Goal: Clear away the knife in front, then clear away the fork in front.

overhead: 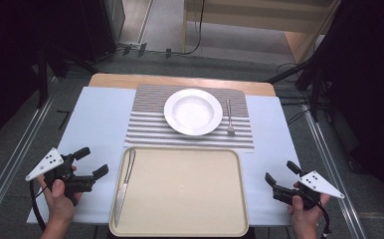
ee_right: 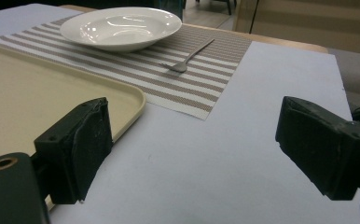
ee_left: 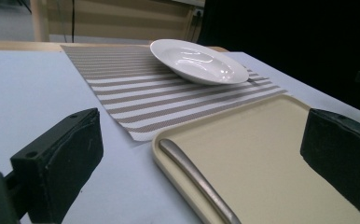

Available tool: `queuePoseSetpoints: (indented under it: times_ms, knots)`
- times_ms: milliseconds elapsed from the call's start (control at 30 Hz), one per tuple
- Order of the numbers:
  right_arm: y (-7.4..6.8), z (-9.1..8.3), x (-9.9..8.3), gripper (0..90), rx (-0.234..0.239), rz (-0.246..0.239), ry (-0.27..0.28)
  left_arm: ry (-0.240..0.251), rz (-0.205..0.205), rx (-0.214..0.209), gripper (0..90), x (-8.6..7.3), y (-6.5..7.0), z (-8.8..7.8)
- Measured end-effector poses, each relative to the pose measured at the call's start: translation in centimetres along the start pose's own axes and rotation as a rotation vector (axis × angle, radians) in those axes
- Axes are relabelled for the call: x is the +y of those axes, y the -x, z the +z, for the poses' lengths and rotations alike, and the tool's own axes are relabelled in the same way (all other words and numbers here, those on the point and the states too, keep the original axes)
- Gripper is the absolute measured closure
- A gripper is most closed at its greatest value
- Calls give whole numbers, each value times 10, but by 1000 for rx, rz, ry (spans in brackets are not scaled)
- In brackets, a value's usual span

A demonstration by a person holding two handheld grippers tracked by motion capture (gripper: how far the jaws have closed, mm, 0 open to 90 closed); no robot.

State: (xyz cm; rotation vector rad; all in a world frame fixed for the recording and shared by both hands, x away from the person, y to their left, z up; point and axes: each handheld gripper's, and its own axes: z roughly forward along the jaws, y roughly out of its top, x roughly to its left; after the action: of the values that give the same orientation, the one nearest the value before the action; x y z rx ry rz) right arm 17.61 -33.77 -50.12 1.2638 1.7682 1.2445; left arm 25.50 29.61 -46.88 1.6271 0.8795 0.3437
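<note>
Nearest, the left gripper (overhead: 91,163) and the right gripper (overhead: 281,173) flank the beige tray (overhead: 190,189) with their jaws spread wide and nothing between them; no writing can be read anywhere. The knife (overhead: 125,184) lies along the tray's left edge, just beside the left gripper. Beyond, 1 white plate (overhead: 193,111) and 1 fork (overhead: 229,117) rest on the striped placemat (overhead: 147,124), nothing blocking the way.

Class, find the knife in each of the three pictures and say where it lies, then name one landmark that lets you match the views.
High view: the knife lies along the left edge of the tray, lower left of centre.
Left gripper view: its handle runs along the tray's near rim, bottom centre.
Right gripper view: the knife is not in it.
Shared landmark: the white plate on the striped mat.
</note>
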Motion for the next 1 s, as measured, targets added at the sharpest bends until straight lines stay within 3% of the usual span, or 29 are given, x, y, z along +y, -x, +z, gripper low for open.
queuePoseSetpoints:
  times_ms: [200, 267, 500, 733, 833, 1000]
  knots:
    - [1, -1, 11, 98, 3, 7, 0, 31, -14, 75, 0, -5, -15, -12]
    - [1, 0, 15, 98, 6, 10, 2, 54, -23, 76, 0, -7, -19, -17]
    - [-1, 12, 30, 98, 10, -4, -3, 63, -3, 111, 0, -14, -25, -25]
    - [0, 33, 47, 99, 16, 19, -29, 66, 15, 111, 0, -19, -25, -23]
    - [0, 43, 55, 99, 28, 12, -34, 57, 43, 114, 0, -20, -23, -21]
    - [0, 57, 70, 99, 37, 12, -49, 60, 41, 110, 0, -21, -22, -21]
